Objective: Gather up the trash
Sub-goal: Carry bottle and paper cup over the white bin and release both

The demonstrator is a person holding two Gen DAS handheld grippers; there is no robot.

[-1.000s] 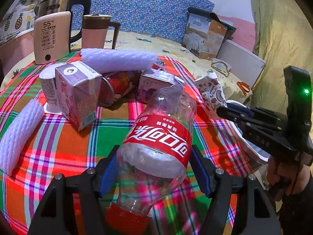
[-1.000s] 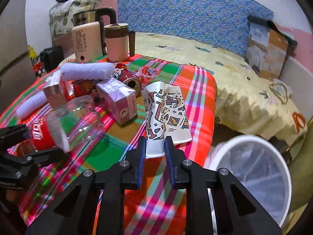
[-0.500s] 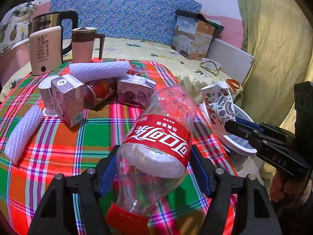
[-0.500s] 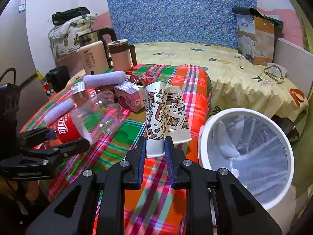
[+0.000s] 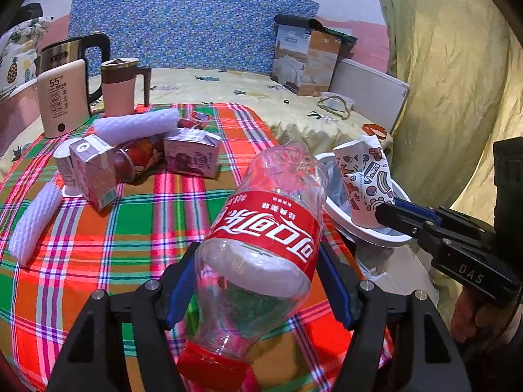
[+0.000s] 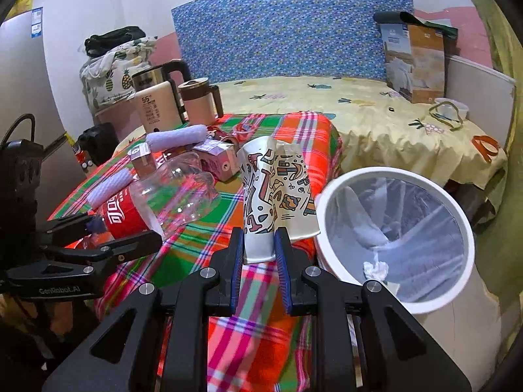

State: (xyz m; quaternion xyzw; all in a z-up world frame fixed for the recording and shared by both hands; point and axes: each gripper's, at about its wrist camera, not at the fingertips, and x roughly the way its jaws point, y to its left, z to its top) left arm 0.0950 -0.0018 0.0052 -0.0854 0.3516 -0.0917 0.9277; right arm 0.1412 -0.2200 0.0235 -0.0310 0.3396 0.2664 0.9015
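Observation:
My left gripper [image 5: 258, 281] is shut on an empty clear cola bottle [image 5: 261, 245] with a red label, cap toward me, held above the plaid tablecloth [image 5: 137, 228]. The bottle also shows in the right wrist view [image 6: 157, 202]. My right gripper [image 6: 259, 245] is shut on a crushed patterned paper cup [image 6: 274, 196], held at the left rim of the white trash bin [image 6: 395, 245]. In the left wrist view the cup [image 5: 366, 179] hangs over the bin [image 5: 369, 228]. The bin holds a clear liner and a crumpled tissue [image 6: 376, 268].
On the table lie two purple cartons [image 5: 193, 156], a red can [image 5: 140, 156], two white foam sleeves [image 5: 137, 125] and a small cup [image 5: 63, 163]. A kettle [image 5: 65, 98] and pink mug [image 5: 119, 88] stand at the back. A bed [image 6: 359, 117] lies behind.
Both grippers have pulled back and moved right with their loads. The cup now sits at the bin's rim; the bottle is nearer the table's right edge.

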